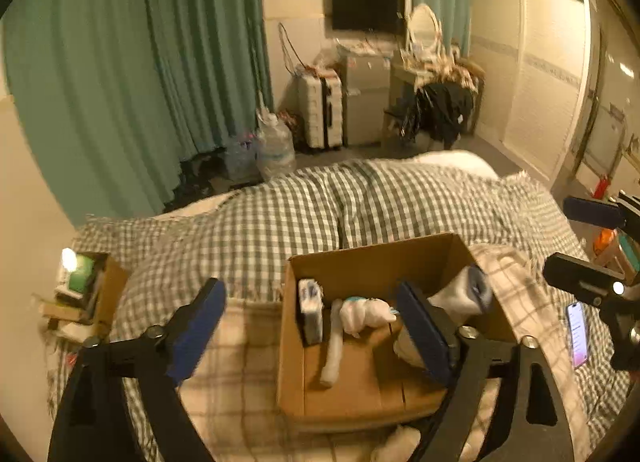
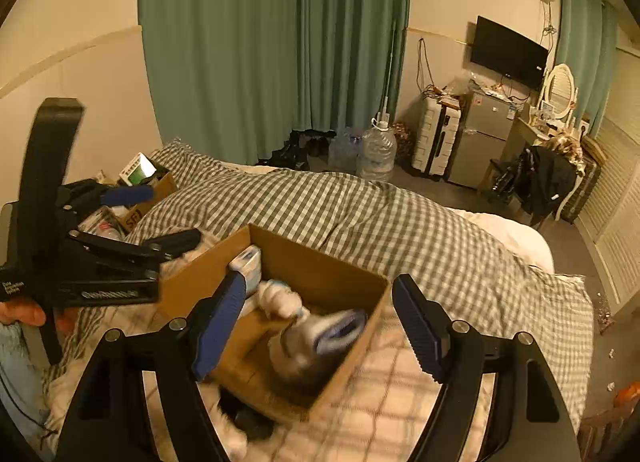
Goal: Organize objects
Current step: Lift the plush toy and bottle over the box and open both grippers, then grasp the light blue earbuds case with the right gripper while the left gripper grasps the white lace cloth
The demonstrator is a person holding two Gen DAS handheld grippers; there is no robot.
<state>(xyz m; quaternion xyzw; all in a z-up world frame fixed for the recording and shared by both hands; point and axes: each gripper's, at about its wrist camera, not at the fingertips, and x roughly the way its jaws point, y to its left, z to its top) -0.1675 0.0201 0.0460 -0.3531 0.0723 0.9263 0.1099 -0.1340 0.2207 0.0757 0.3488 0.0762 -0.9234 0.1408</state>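
Note:
An open cardboard box [image 1: 420, 258] [image 2: 340, 274] sits on the bed. Inside lie a small white-and-blue carton [image 1: 311, 312] [image 2: 250, 262] standing at the left wall, a white plush item [image 1: 360, 314] [image 2: 280, 298], and a grey-and-white rolled item with a blue opening [image 1: 474, 288] [image 2: 336, 332], which looks blurred. My left gripper [image 1: 312, 336] is open above the box's near left part, holding nothing. My right gripper [image 2: 320, 326] is open over the box's near right corner, empty. The right gripper also shows at the right edge of the left wrist view [image 1: 592, 242].
The bed has a green checked duvet [image 1: 320, 205] and a beige plaid blanket [image 1: 240, 382]. A phone [image 1: 578, 336] lies right of the box. A second cardboard box [image 1: 100, 294] [image 2: 152, 189] with clutter sits by the left wall. A white item [image 1: 400, 442] lies before the box.

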